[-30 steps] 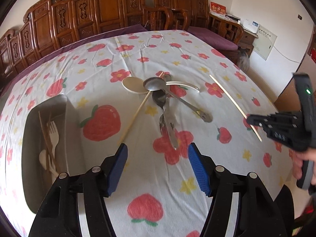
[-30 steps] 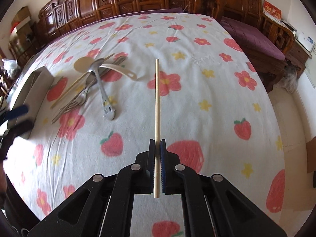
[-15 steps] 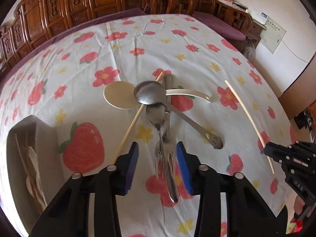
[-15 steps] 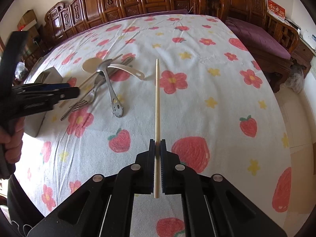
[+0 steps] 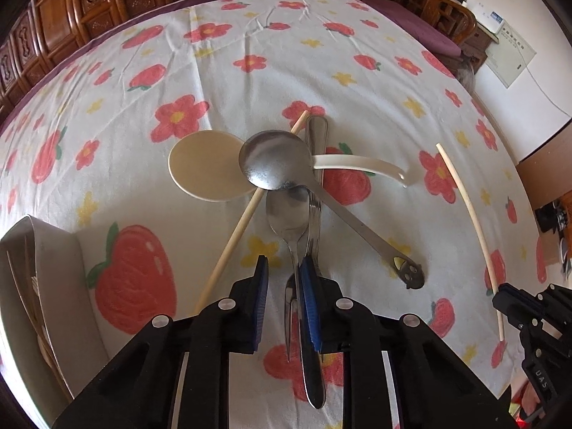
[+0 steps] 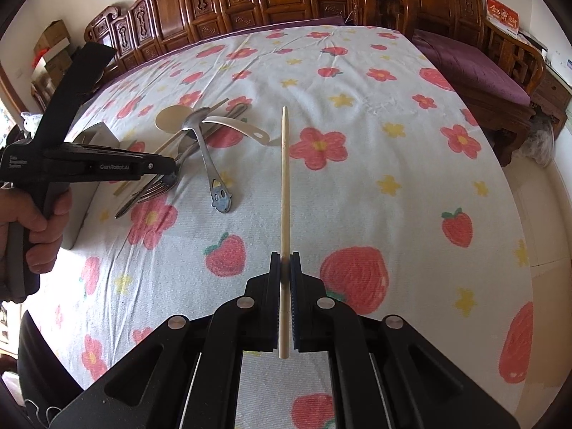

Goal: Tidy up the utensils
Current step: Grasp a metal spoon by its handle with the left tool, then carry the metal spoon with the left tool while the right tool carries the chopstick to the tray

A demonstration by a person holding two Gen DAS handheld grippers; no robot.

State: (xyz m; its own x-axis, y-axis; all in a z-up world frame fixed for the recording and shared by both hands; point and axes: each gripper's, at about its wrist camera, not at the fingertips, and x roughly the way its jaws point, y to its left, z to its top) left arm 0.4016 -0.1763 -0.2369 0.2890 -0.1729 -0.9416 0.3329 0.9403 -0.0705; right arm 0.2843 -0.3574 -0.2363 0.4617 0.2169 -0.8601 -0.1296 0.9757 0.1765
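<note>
Steel and pale cream utensils lie crossed in a heap on the strawberry-print tablecloth (image 5: 357, 82) in the left wrist view. The left gripper (image 5: 284, 282) points steeply down over the heap; its jaws have just been closing, with the handle of the small steel spoon (image 5: 291, 225) and the fork (image 5: 291, 307) between the blue pads. The right-hand pad looks to touch the metal, the other stands off, so a firm pinch is doubtful. A larger steel spoon (image 5: 275, 161) rests over the cream spoon (image 5: 203, 166) and a wooden chopstick (image 5: 239, 228). An open tray (image 5: 53, 246) with wooden pieces inside sits at the left edge.

From the right wrist view, the right gripper (image 6: 285, 261) is pressed together on a second chopstick (image 6: 284, 178), which runs straight ahead above the cloth. A hand (image 6: 32, 228) grips the other tool's handle at far left, beside the heap.
</note>
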